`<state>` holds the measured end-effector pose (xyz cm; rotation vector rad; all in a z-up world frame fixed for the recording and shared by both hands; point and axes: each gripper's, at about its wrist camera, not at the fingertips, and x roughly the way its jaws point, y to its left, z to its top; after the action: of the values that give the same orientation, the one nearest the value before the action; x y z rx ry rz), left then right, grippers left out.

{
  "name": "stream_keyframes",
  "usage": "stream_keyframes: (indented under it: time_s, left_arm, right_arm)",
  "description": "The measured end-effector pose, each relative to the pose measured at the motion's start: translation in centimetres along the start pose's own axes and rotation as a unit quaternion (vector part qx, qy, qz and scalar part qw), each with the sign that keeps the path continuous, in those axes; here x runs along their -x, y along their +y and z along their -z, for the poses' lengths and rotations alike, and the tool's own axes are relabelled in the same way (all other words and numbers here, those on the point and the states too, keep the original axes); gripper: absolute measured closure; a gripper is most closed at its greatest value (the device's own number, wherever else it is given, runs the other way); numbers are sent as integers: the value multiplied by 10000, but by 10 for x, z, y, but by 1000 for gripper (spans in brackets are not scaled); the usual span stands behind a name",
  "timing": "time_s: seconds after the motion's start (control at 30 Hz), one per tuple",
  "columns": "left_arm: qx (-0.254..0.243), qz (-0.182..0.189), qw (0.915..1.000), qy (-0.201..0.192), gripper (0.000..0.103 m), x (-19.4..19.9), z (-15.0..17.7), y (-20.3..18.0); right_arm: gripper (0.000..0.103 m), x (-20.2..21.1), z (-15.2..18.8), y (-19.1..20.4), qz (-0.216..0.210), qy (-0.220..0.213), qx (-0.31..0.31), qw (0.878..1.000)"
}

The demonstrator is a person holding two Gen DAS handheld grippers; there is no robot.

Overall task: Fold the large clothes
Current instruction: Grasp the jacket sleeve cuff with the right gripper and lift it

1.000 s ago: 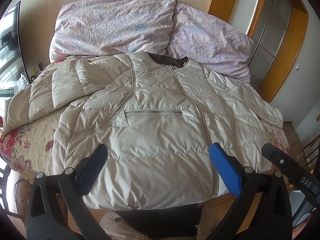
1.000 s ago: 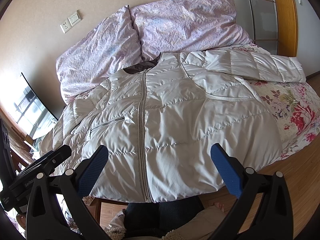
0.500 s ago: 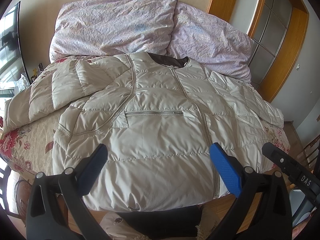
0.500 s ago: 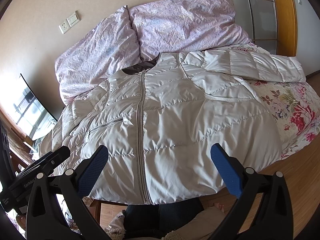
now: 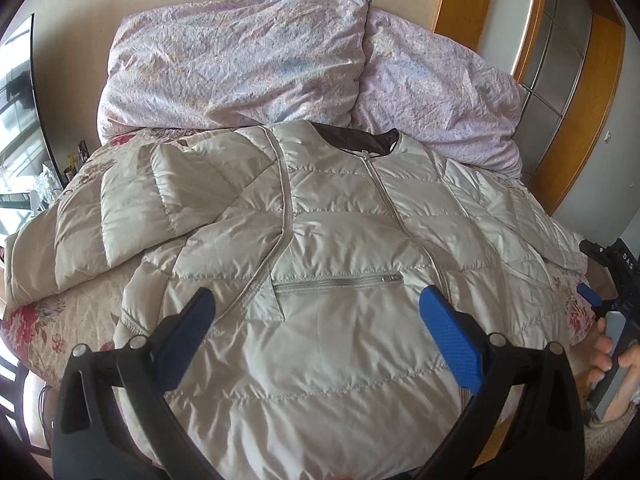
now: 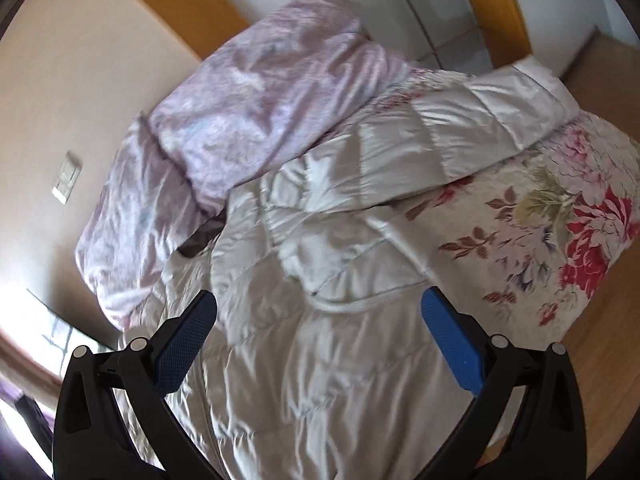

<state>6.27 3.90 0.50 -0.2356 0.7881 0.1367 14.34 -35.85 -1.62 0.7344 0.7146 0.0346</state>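
Jacket: a big puffy cream jacket point(image 5: 340, 264) lies flat on the bed, front side up, with its zipper point(image 5: 394, 216) closed down the middle.
Jacket top edge: the dark collar point(image 5: 352, 140) touches the two purple pillows point(image 5: 240, 68) at the head of the bed.
Jacket bottom edge: the hem hangs a little over the near edge of the bed.
Sleeves: one sleeve point(image 5: 112, 220) stretches out to the left side of the bed. The other sleeve point(image 6: 472, 120) stretches out to the right side, almost to the bed's edge.
Bed cover: a flowery bed cover point(image 6: 560, 216) shows bare beside the jacket, below each sleeve.
Left hand-held gripper: the left hand-held gripper point(image 5: 316, 332) hangs over the lower front of the jacket. Its blue pads point(image 5: 452, 336) are spread wide apart and hold nothing.
Right hand-held gripper: the right hand-held gripper point(image 6: 320, 336) hangs over the jacket's right side, below the sleeve. Its fingers are spread wide too, with nothing between them. This view is blurry.
Room to move: wood floor point(image 6: 592, 320) shows past the right edge of the bed.
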Motion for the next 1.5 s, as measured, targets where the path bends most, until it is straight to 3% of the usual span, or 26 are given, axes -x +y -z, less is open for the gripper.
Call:
stream_keyframes:
  time_s: [0.07, 0.23, 0.3, 0.47, 0.8, 1.0, 1.2, 1.37, 1.5]
  left_arm:
    - [74, 154, 9998, 131, 2, -12, -9, 6]
    - [202, 460, 9979, 408, 2, -42, -24, 15]
    - [194, 511, 9974, 472, 2, -51, -27, 15]
    - [248, 567, 9965, 560, 2, -68, -34, 17]
    - [604, 803, 9943, 365, 2, -82, -41, 28]
    - [604, 762, 9946, 359, 2, -86, -42, 33]
    - [628, 742, 9952, 140, 2, -85, -40, 40]
    - [663, 815, 9941, 285, 2, -89, -39, 45]
    - [812, 899, 9921, 316, 2, -89, -37, 54]
  right_arm:
    - [1, -7, -27, -29, 52, -114, -494, 9987]
    - [24, -25, -79, -100, 490, -436, -1595, 9850]
    - [34, -33, -92, -126, 522, -459, -2019, 9769]
    - [47, -47, -107, -177, 381, -548, -2793, 9579]
    - [65, -54, -127, -204, 435, -1091, -2993, 9469]
    - [90, -55, -131, -195, 902, -1116, -2619, 9544]
    - [94, -45, -149, -145, 1509, -1373, -1629, 9653]
    - [94, -41, -159, -92, 1822, -1514, -764, 9685]
    - [94, -36, -158, -13, 1515, -1647, 293, 9742]
